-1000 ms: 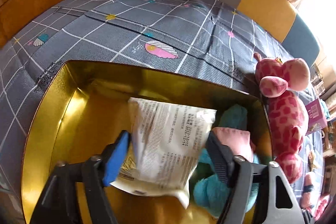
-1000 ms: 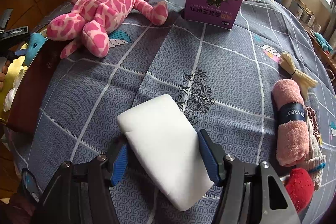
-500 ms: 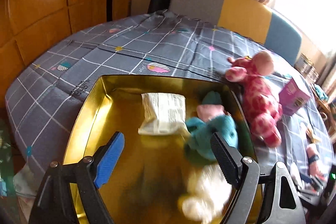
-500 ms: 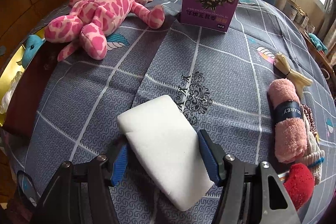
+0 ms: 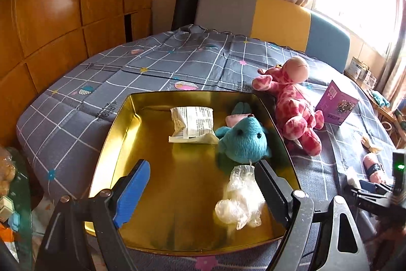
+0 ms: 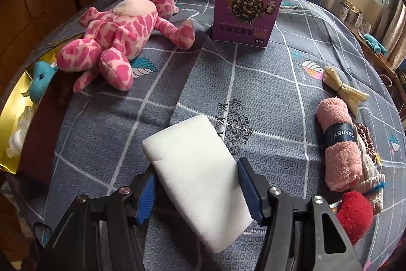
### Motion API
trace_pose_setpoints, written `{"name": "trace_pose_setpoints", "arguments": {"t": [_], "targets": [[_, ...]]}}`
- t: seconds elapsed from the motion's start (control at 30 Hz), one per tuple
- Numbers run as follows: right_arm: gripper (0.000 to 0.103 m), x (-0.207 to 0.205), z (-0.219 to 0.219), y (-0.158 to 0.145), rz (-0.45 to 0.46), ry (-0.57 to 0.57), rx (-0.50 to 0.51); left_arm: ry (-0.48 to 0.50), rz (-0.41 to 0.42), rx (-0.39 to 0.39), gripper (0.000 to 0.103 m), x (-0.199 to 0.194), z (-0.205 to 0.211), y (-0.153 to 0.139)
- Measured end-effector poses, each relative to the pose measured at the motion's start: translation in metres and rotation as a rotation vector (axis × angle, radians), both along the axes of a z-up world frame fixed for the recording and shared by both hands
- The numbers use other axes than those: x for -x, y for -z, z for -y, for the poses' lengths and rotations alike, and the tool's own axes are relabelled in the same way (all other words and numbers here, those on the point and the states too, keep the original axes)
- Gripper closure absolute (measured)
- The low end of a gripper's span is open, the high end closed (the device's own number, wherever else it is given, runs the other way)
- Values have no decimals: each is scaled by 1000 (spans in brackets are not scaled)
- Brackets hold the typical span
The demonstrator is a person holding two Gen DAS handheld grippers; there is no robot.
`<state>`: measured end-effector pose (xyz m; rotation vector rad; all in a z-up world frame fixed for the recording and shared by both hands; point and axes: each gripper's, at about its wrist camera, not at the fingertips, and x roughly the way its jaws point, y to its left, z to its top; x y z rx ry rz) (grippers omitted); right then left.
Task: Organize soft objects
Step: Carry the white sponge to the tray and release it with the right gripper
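A gold tin tray (image 5: 109, 144) holds a white printed packet (image 5: 192, 123), a teal plush toy (image 5: 243, 141), a pink soft item behind it (image 5: 236, 118) and a crumpled clear plastic bag (image 5: 241, 200). My left gripper (image 5: 203, 192) is open and empty, raised above the tray's near end. My right gripper (image 6: 200, 192) has its jaws against both sides of a white foam block (image 6: 195, 164) that lies on the tablecloth. A pink spotted plush giraffe (image 6: 114, 34) lies beside the tray; it also shows in the left wrist view (image 5: 294, 106).
A purple box (image 6: 246, 14) stands at the back of the table. A rolled pink towel (image 6: 337, 141), a knitted cloth (image 6: 368, 169), a red soft item (image 6: 355, 215) and a tied beige bundle (image 6: 340, 85) lie at the right. Chairs (image 5: 279, 17) stand behind the table.
My left gripper has let go of the white packet in the tray and pulled back and up, open. My right gripper has stayed around the white foam block.
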<state>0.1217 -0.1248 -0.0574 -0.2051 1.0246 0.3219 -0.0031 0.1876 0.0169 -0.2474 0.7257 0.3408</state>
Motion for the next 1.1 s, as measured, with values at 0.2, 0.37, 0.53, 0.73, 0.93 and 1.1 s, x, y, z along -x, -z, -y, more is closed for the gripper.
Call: {"name": "trace_pose_setpoints", "arguments": {"t": [0.2, 0.37, 0.53, 0.73, 0.93, 1.1], "targets": [[43, 13, -35, -30, 1, -98, -105, -4, -5, 12, 18, 4, -1, 3], [43, 28, -77, -54, -15, -212, -195, -24, -2, 22, 18, 9, -9, 5], [43, 39, -126, -69, -69, -308, -304, -87, 19, 38, 18, 19, -30, 3], [42, 28, -171, -54, -176, -278, -395, -137, 27, 54, 18, 32, -51, 5], [41, 14, -185, -28, -239, -189, -398, -145, 18, 72, 18, 35, -58, 12], [38, 18, -180, -21, -264, -186, -406, -140, 17, 70, 17, 34, -56, 14]]}}
